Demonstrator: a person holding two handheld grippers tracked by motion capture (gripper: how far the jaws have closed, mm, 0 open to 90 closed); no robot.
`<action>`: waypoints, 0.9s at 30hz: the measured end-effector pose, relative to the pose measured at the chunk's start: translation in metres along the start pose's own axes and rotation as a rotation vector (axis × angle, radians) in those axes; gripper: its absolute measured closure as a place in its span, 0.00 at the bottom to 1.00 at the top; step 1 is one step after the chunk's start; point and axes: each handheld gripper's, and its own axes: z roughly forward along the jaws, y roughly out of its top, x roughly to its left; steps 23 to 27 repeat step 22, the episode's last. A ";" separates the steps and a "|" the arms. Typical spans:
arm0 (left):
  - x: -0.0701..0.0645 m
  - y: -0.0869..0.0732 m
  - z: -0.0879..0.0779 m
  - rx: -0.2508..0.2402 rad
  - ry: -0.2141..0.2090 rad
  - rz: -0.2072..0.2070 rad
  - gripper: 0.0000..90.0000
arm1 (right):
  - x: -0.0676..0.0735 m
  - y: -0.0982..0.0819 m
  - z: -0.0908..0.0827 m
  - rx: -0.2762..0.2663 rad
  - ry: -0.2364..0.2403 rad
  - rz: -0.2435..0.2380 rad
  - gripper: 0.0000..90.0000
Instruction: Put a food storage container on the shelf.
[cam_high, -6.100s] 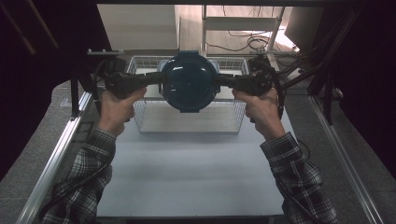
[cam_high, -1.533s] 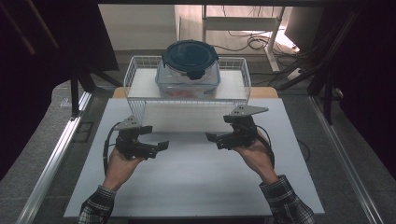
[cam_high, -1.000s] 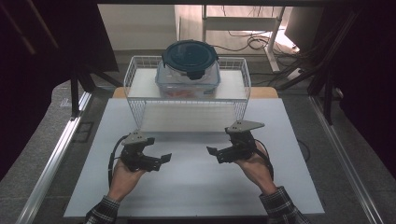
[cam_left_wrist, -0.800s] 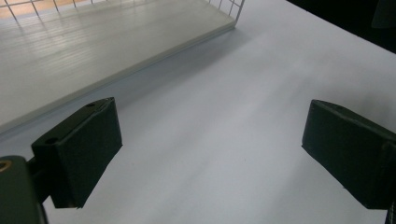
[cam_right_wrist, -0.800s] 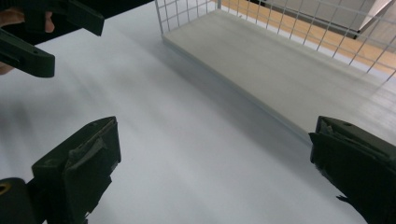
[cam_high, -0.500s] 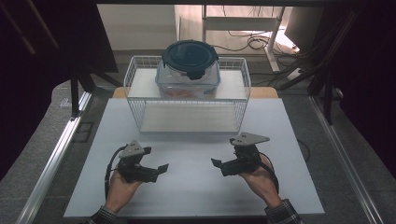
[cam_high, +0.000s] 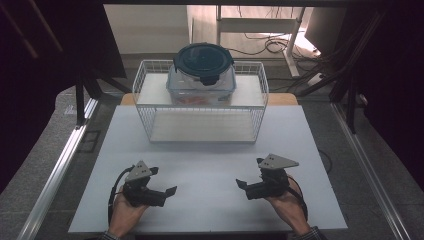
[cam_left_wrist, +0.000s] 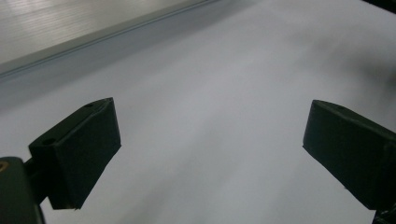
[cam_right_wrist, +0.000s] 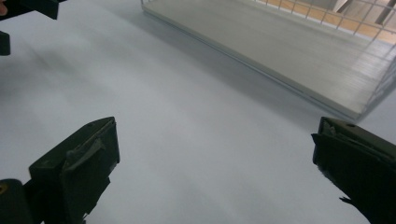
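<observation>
Sitting atop the wire basket (cam_high: 150, 107), a lidded container (cam_high: 202, 75) holds something orange.

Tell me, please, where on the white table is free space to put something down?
The white table is bare between the wire basket and the two hands, and between the left claw and right claw, both open. The basket's lower shelf is bare too. Its top is crowded by the lidded container.

Black hand-held gripper (cam_high: 170, 191) pair: grey triangular top plates, trailing black cables.
</observation>
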 end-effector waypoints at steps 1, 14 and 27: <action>-0.001 -0.003 0.000 0.006 0.006 0.004 0.04 | 0.000 -0.003 -0.001 0.004 -0.004 0.003 0.00; -0.002 -0.029 0.006 0.122 0.036 0.035 0.04 | -0.004 -0.038 0.002 0.075 -0.021 0.043 0.00; 0.004 -0.033 0.006 0.124 0.019 0.004 0.05 | -0.006 -0.049 0.015 0.159 -0.036 0.045 0.00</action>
